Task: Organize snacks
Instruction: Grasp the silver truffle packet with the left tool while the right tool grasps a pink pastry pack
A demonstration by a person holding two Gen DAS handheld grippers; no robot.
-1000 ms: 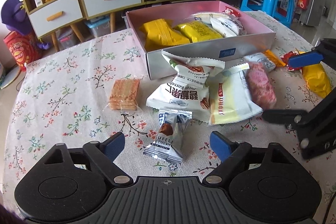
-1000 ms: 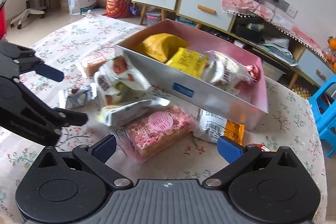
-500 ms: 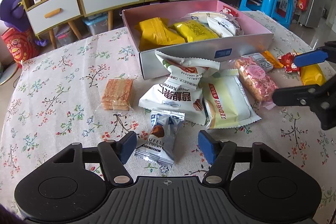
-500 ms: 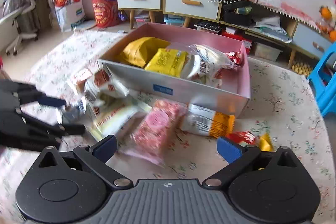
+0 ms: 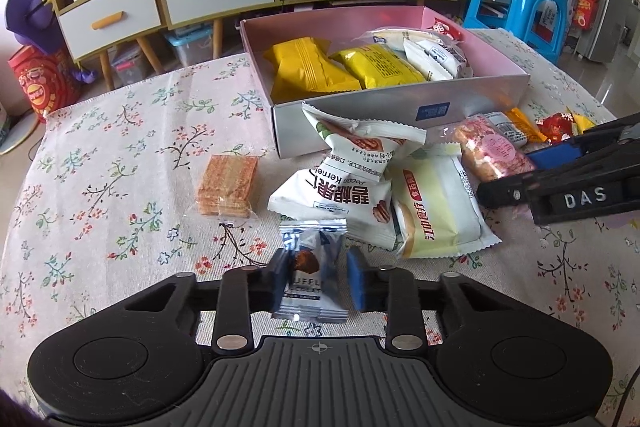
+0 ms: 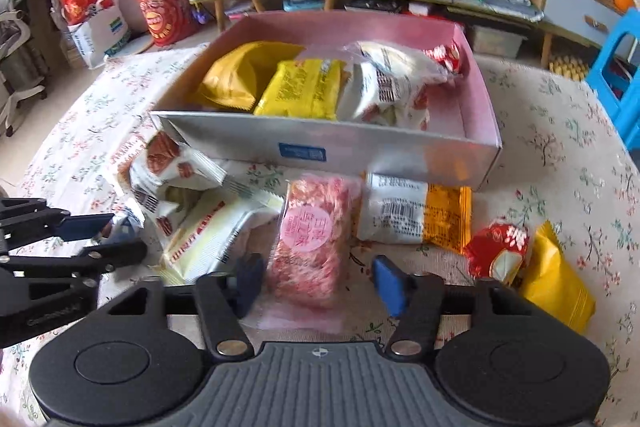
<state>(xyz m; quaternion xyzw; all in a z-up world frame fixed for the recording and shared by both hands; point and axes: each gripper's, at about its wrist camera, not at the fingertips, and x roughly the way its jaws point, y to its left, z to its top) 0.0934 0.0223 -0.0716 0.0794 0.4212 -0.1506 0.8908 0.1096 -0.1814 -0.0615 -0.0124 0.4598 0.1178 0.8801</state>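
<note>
Both pairs of jaws have narrowed since a second ago; the left gripper (image 5: 316,277) now pinches the small blue-and-silver chocolate wrapper (image 5: 311,269) on the floral tablecloth (image 5: 120,163); the right gripper (image 6: 316,281) is closing astride the clear-wrapped pink cake bar (image 6: 310,239), not yet squeezing; lift each gently, clear of neighbours, toward the pink open box (image 6: 478,91) just beyond.

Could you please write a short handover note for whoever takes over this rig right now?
Left gripper: shut on the blue truffle chocolate packet, still on the table.
Right gripper: jaws closing around the pink snack bar, pads not yet pressing.
Done: yellow and white packets lie in the pink box.
Left: wafer pack, pecan kernel bags, orange-ended packet, red and yellow candies, all on the tablecloth.
</note>
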